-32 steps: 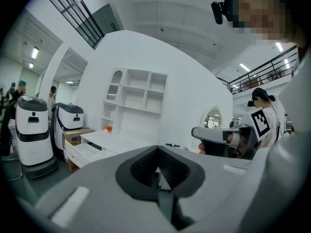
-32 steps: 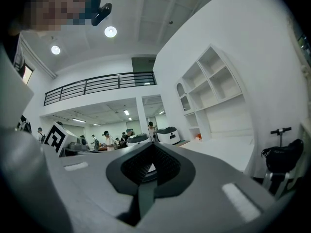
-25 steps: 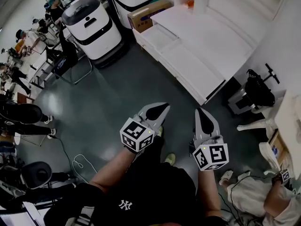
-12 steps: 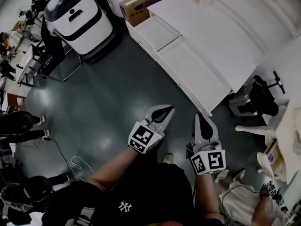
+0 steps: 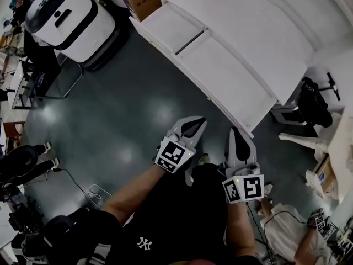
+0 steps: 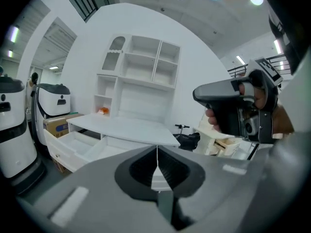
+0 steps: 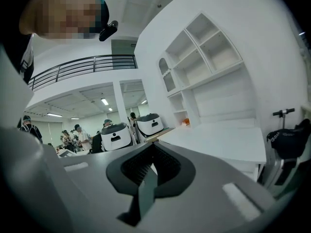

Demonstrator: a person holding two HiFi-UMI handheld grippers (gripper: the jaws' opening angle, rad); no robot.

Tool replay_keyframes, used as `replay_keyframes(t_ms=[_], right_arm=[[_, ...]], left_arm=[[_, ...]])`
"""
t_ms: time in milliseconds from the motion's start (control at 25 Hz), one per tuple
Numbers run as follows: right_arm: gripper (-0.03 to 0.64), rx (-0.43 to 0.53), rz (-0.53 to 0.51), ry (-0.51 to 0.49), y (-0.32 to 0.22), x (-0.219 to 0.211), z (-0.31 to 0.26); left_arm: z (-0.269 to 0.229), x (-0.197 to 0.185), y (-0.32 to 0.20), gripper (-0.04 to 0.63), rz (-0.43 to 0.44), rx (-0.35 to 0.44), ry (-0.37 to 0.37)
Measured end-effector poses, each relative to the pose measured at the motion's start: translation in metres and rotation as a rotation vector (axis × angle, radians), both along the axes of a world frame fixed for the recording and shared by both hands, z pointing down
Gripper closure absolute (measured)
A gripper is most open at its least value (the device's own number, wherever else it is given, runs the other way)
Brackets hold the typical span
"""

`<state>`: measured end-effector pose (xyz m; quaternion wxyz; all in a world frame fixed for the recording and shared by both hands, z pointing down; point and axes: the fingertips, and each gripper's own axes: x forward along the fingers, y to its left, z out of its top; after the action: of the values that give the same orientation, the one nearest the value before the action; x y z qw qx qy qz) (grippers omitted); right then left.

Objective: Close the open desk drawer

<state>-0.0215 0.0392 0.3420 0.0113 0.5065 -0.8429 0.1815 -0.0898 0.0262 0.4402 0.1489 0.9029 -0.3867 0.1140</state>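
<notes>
Drawer [image 5: 165,26] nearer, long axis seemingly along desk [image 5: 248,26].

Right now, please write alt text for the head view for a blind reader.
Seen from above, the left gripper and right gripper, both shut and empty, hang over a dark floor short of a white desk with open drawers.
</notes>
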Motion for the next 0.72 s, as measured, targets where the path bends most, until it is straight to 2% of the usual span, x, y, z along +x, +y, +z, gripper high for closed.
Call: replay_keyframes(t_ms=[320, 720], right_arm=[[0.595, -0.028, 0.035, -0.013, -0.022, 0.013, 0.042], [0.595, -0.045, -0.028, 0.004, -0.064, 0.011, 0.110]], left_arm=[[0.069, 0.014, -0.025, 0.584, 0.022, -0.061, -0.032], [0.170, 0.016, -0.066, 0.564, -0.038, -0.124, -0.094]])
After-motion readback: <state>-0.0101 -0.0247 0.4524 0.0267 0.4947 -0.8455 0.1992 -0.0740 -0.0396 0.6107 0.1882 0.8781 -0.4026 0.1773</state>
